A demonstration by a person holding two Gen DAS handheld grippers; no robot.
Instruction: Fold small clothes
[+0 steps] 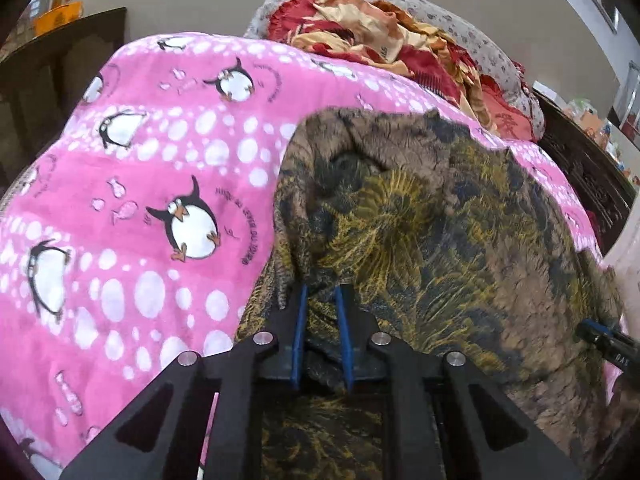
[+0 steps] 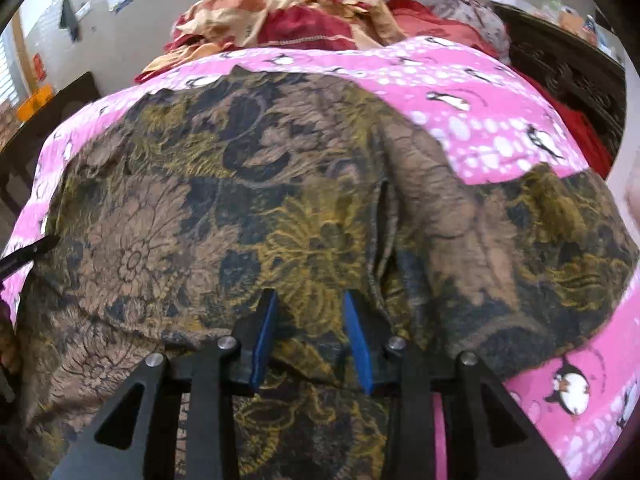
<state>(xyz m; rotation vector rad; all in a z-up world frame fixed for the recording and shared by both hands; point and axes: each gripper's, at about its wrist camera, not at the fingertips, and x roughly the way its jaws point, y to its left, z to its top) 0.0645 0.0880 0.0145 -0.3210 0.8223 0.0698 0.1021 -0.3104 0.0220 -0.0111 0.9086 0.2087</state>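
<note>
A brown, yellow and dark-blue floral garment (image 1: 420, 232) lies spread on a pink penguin-print blanket (image 1: 140, 184). My left gripper (image 1: 322, 292) is at the garment's near left edge, its blue pads (image 1: 299, 332) a small gap apart with a bunch of the cloth between them. My right gripper (image 2: 310, 300) is over the garment (image 2: 248, 200) near its front edge, its blue pads (image 2: 358, 340) wider apart with cloth lying between them. The right gripper's tip also shows at the far right of the left wrist view (image 1: 600, 336).
A heap of red, orange and grey floral fabrics (image 1: 400, 48) lies behind the blanket (image 2: 480, 120); it also shows in the right wrist view (image 2: 320, 20). Dark carved wooden furniture (image 1: 588, 176) stands to the right, and a dark wooden piece (image 1: 52, 80) to the left.
</note>
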